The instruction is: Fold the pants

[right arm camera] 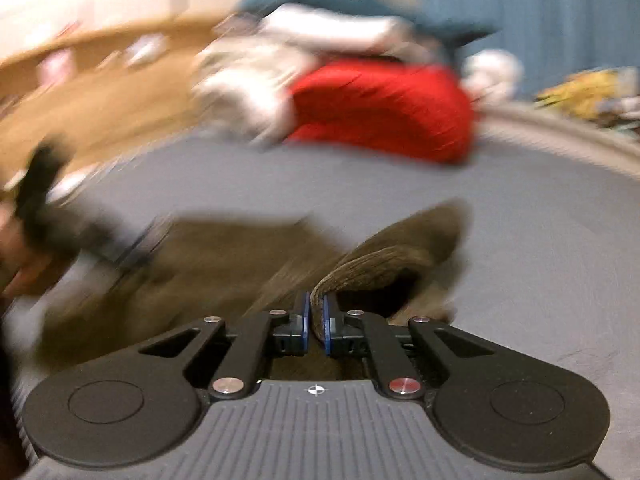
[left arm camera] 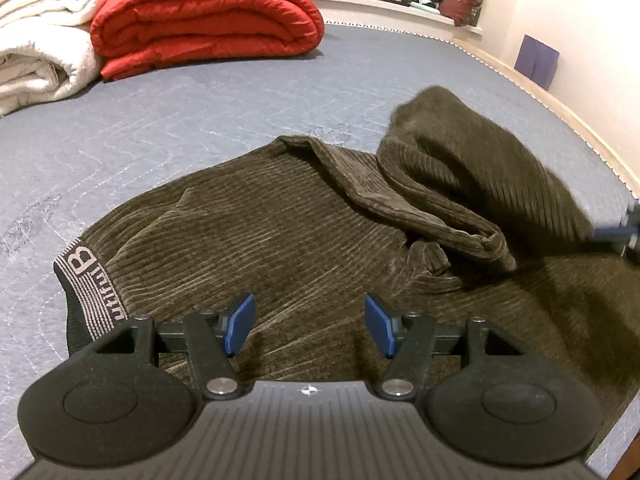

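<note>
Pants: dark olive corduroy pants point(left arm camera: 280, 232) lie spread on the grey-blue mattress point(left arm camera: 200, 120), the striped waistband point(left arm camera: 86, 292) at the near left, one leg point(left arm camera: 472, 168) lifted and curled over the rest on the right.
Right gripper: the right gripper point(right arm camera: 316, 316) has its blue pads point(right arm camera: 330, 322) pressed together on a fold of the corduroy; the cloth edge rises from between them. The view around it is smeared, so I take it the hand is swinging.
Left gripper: the left gripper point(left arm camera: 308, 324) hovers low over the seat area near the waistband, fingers fairly wide apart, nothing between them, not pinching the cloth.
Step in hand: as I judge it, the leg is being carried across toward the other leg for the first lengthwise fold.
Next move: it calls for laying the held leg flat and edge to edge on the other, while the left hand pins or pinches the waistband side so the body does not drag.
Risk: the thick corduroy may bunch at the crotch.
Around: a red quilt point(left arm camera: 208, 20) and white blankets point(left arm camera: 40, 40) sit well apart at the far end.
</note>
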Tool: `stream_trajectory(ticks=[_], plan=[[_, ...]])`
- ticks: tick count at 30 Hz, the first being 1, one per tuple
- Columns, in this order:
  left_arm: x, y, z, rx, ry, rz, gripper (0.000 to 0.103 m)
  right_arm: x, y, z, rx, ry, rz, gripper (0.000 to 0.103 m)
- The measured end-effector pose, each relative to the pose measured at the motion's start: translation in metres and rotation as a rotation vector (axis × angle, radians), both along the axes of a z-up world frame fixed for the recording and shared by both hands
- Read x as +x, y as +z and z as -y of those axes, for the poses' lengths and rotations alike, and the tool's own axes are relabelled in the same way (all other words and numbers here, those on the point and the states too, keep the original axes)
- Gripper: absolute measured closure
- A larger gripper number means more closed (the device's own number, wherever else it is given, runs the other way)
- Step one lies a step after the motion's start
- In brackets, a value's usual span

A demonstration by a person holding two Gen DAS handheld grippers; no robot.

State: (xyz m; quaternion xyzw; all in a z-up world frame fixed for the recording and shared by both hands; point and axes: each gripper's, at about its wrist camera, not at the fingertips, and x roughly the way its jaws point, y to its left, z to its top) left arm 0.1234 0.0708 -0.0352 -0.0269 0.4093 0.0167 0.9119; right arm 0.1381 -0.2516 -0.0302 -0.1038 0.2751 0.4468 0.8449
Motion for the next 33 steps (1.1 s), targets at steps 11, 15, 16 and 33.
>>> stream_trajectory(ticks=[11,15,16,33], plan=[[0.007,0.000,0.000,-0.025,0.003,-0.007,0.037,0.070,-0.018,0.063,0.412,-0.369,-0.283,0.033],[0.009,-0.001,0.000,-0.026,0.012,-0.015,0.037,0.104,-0.055,0.073,0.554,-0.469,-0.490,0.033],[0.010,-0.002,-0.001,-0.027,0.016,-0.017,0.037,0.108,-0.063,0.070,0.571,-0.484,-0.529,0.033],[0.024,-0.019,-0.012,-0.037,0.064,-0.064,0.037,0.182,-0.109,0.038,0.670,-0.590,-0.691,0.092]])
